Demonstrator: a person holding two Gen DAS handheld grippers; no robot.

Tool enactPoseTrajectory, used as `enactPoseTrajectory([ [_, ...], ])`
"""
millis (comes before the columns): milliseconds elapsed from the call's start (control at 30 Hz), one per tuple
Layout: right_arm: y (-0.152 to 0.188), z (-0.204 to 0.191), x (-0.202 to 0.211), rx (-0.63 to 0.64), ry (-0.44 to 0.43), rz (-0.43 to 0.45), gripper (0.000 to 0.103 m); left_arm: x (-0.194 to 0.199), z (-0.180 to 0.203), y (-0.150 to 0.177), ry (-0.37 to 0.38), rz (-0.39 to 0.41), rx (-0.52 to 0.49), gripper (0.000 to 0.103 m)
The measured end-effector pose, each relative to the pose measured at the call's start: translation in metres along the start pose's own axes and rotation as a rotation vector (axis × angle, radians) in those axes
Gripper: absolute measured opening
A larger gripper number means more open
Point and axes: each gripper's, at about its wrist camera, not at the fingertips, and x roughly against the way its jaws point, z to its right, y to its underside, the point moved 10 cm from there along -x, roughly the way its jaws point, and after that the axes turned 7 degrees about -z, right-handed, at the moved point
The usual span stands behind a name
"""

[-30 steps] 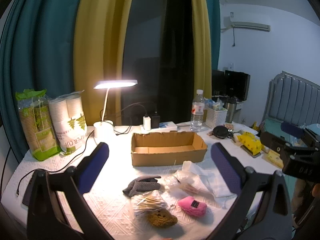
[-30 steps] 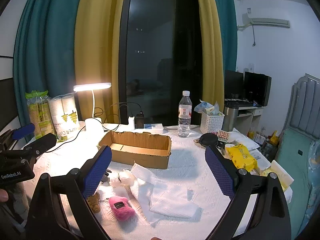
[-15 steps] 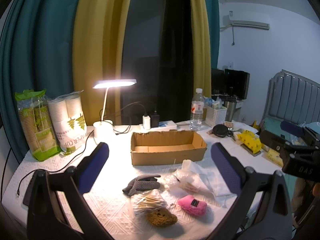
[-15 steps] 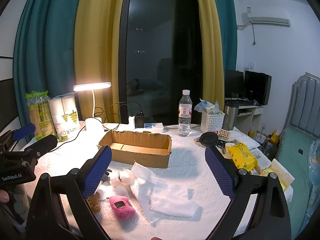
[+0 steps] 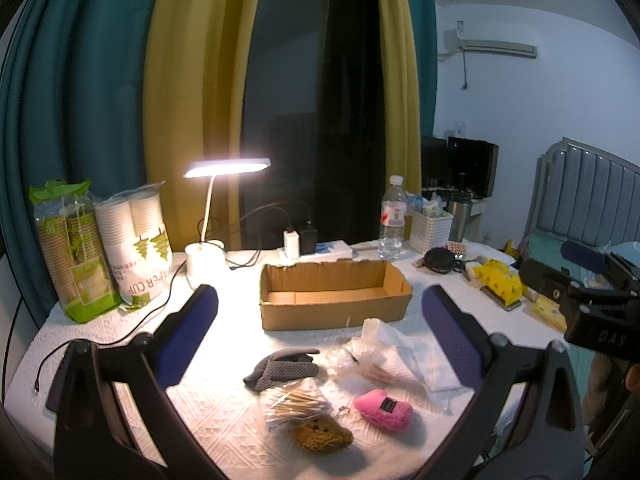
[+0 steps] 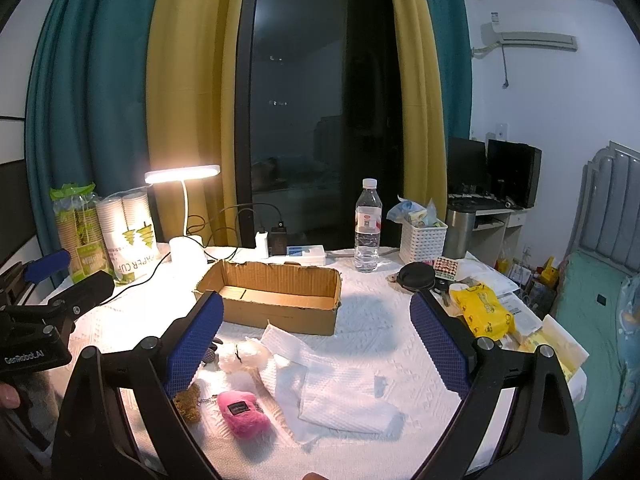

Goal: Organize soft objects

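An empty cardboard box (image 5: pixel 334 295) (image 6: pixel 276 294) stands mid-table. In front of it lie a grey glove (image 5: pixel 285 368), a clear bag of cotton swabs (image 5: pixel 295 403), a brown plush (image 5: pixel 322 434) (image 6: pixel 188 398), a pink plush (image 5: pixel 383 409) (image 6: pixel 242 407), a crumpled clear bag (image 5: pixel 362 356) (image 6: pixel 240 356) and white paper towels (image 5: pixel 416 356) (image 6: pixel 332 388). My left gripper (image 5: pixel 318 312) is open and empty above the near table edge. My right gripper (image 6: pixel 316 320) is open and empty, held to its right.
A lit desk lamp (image 5: pixel 208 240), paper cup sleeves (image 5: pixel 136 248), a water bottle (image 5: pixel 392 220), a white basket (image 5: pixel 430 230), a power strip with chargers (image 5: pixel 316 250), a black round case (image 6: pixel 416 276) and a yellow pack (image 6: pixel 482 312) line the back and right.
Both grippers have barely shifted; the scene sits slightly higher in the left view. Nothing was grasped or moved.
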Motion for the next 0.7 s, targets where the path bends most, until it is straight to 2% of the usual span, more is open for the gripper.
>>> enactPoseTrajectory([
  [700,0.0006,0.0011,0.0,-0.003,-0.001,0.0,0.096,-0.0001,0.0019,0.0006,0.0,0.001,-0.001,0.103],
])
